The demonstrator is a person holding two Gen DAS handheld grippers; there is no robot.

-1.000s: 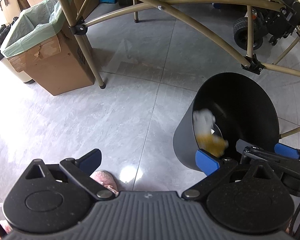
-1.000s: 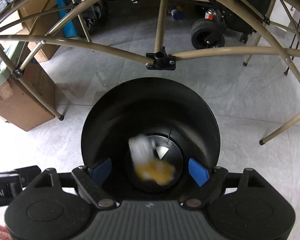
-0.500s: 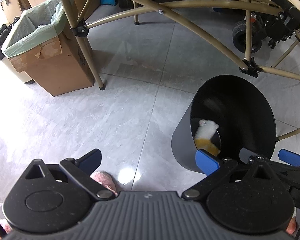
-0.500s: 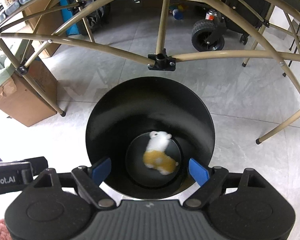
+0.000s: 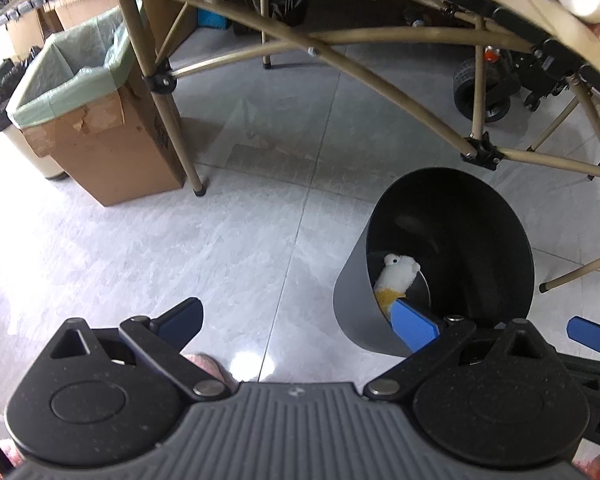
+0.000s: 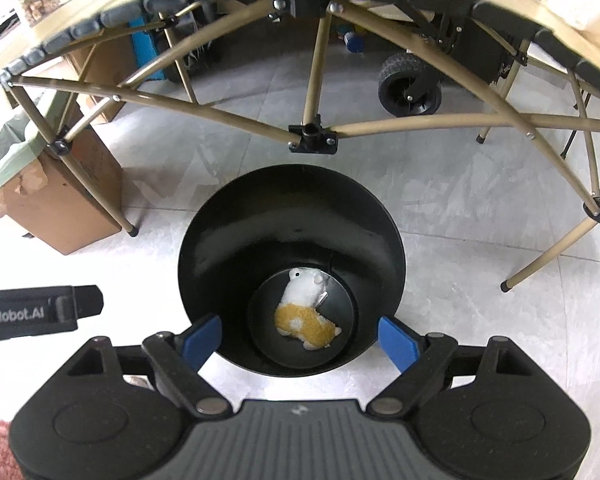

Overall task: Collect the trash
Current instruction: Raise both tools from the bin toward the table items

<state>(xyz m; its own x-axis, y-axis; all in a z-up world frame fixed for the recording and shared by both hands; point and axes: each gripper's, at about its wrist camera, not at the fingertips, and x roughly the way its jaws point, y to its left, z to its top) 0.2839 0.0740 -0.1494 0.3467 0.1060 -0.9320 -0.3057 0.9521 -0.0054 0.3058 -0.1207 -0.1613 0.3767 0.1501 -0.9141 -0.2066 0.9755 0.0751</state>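
Note:
A black round bin (image 6: 292, 208) stands on the tiled floor under a folding table. A white and orange plush toy (image 6: 306, 310) lies on its bottom. My right gripper (image 6: 298, 340) is open and empty, directly above the bin's near rim. In the left wrist view the bin (image 5: 452, 216) is at the right, with the plush toy (image 5: 396, 276) partly visible inside. My left gripper (image 5: 296, 320) is open and empty, above the floor to the left of the bin. One blue fingertip (image 5: 592, 334) of the right gripper shows at the right edge.
A cardboard box lined with a green bag (image 5: 96, 120) stands at the left beside a tan table leg (image 5: 160, 96). Tan table struts (image 6: 312, 136) cross just behind the bin. A black wheeled cart (image 6: 410, 84) sits further back. A pink slipper (image 5: 208, 364) is below the left gripper.
The plush toy fell from the open right gripper and came to rest on the bin's bottom. Both grippers have risen, so the bin looks smaller and the table edge has come into view.

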